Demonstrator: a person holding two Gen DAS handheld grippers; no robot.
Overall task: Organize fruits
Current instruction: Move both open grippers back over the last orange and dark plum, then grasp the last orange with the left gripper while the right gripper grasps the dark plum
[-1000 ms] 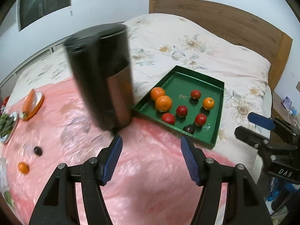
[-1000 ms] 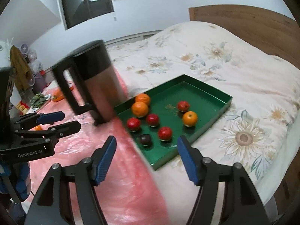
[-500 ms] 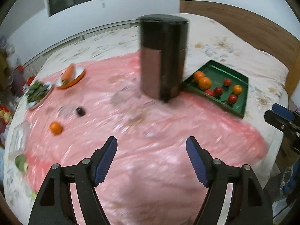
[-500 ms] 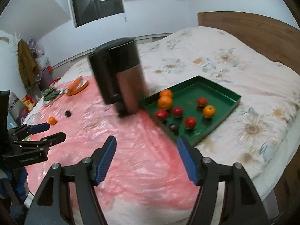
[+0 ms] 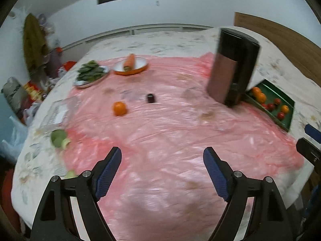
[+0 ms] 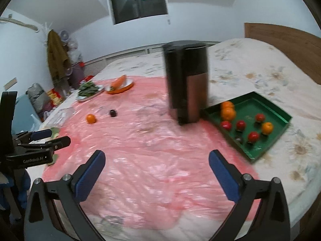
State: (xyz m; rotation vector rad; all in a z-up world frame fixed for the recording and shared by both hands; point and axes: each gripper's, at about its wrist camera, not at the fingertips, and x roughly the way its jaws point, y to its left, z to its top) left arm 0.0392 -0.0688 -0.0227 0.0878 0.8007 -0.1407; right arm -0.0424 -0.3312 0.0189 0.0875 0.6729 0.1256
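Observation:
A green tray at the right of the bed holds several oranges and red fruits; it also shows in the left wrist view. A loose orange and a small dark fruit lie on the pink plastic sheet; both show in the right wrist view, the orange and the dark fruit. My left gripper is open and empty above the sheet's near part. My right gripper is open and empty too.
A tall black and copper kettle stands beside the tray's left end. An orange bowl with a carrot and a plate of greens sit at the far left. A green vegetable lies at the sheet's left edge.
Both grippers have pulled back and swung left, away from the tray. The loose orange and dark fruit now sit near the centre of the left view. Both stay open.

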